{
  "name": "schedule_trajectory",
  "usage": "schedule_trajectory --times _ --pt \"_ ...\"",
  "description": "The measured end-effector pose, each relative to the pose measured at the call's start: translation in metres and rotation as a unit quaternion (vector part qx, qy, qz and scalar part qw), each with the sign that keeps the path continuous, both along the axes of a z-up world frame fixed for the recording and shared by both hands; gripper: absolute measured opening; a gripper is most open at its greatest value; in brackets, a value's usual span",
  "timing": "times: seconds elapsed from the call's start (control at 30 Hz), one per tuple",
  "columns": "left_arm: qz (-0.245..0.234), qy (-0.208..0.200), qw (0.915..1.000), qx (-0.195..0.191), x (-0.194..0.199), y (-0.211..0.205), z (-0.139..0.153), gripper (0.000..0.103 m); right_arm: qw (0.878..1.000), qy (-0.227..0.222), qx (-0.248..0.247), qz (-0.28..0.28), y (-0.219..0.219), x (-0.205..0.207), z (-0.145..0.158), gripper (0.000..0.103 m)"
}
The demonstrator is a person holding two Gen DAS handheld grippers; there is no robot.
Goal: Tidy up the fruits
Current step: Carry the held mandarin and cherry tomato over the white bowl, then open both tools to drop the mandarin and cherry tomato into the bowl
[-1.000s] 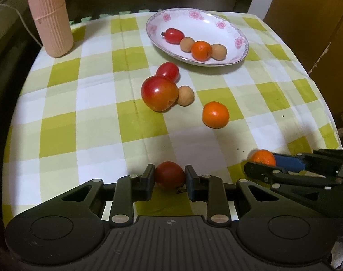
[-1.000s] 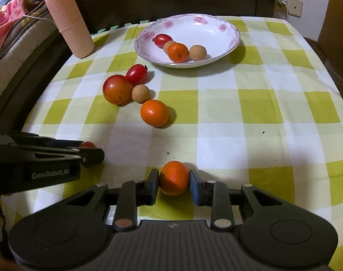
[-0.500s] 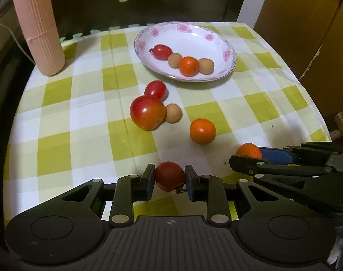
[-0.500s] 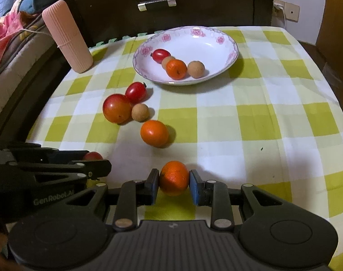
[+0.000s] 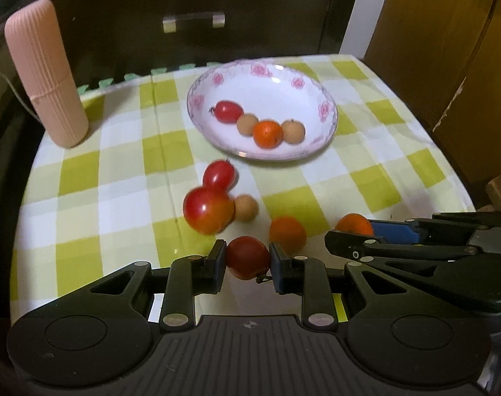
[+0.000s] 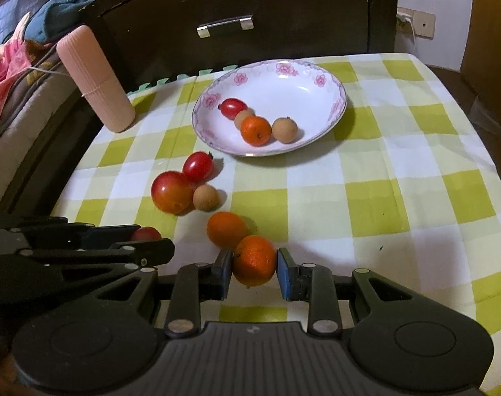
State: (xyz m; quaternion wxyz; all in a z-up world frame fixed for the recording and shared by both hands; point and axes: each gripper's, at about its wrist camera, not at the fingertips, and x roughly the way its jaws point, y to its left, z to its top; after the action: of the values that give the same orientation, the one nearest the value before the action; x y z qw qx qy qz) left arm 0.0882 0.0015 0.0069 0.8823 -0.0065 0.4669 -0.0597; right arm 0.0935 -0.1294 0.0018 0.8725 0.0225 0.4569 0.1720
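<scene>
My left gripper (image 5: 247, 260) is shut on a dark red tomato (image 5: 248, 257), held above the checked cloth. My right gripper (image 6: 254, 264) is shut on a small orange (image 6: 254, 260), also off the cloth. The white flowered plate (image 5: 303, 82) stands further back with a small tomato, two brown round fruits and an orange in it. On the cloth between lie a big red tomato (image 5: 208, 210), a small tomato (image 5: 219, 174), a brown round fruit (image 5: 246, 208) and a loose orange (image 5: 287, 233). The right gripper (image 5: 352, 236) shows at the right of the left wrist view.
A pink ribbed cylinder (image 5: 46, 72) stands at the back left of the table (image 6: 415, 178). Behind the table is a dark drawer front with a metal handle (image 5: 193, 22). The table's edge drops off at left and right; bedding lies at far left.
Both grippers have risen with their fruit and moved toward the plate; the loose fruits and the plate sit lower and nearer in both views. Grips unchanged.
</scene>
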Motion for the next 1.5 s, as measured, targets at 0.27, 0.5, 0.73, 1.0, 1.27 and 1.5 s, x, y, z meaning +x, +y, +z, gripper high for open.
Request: schedule_trajectory --times 0.27,0.5,0.73,1.0,1.27,1.5 --pt "0.0 -0.025 0.9997 -0.004 0.028 -0.003 0.016 0.034 1.0 -0.013 0.009 -0.014 -0.004 0.021 0.013 0.028" --pt "0.001 -0.039 0.9992 -0.003 0.059 -0.003 0.025 0.033 0.999 -0.027 0.018 -0.025 -0.006 0.052 0.025 0.028" --pt "0.009 -0.04 0.9992 -0.004 0.092 -0.001 0.023 0.033 0.999 -0.035 0.023 -0.031 -0.004 0.084 0.031 0.028" --pt "0.015 -0.038 0.9991 -0.001 0.129 0.0 0.017 0.033 0.999 -0.039 0.022 -0.031 -0.001 0.125 0.025 0.028" --pt "0.012 -0.036 0.9993 0.004 0.15 -0.001 0.006 0.033 0.998 -0.039 0.021 -0.033 -0.004 0.154 0.015 0.028" --pt "0.008 -0.036 0.9993 0.005 0.165 -0.003 -0.004 0.033 0.998 -0.039 0.025 -0.037 -0.006 0.171 0.004 0.028"
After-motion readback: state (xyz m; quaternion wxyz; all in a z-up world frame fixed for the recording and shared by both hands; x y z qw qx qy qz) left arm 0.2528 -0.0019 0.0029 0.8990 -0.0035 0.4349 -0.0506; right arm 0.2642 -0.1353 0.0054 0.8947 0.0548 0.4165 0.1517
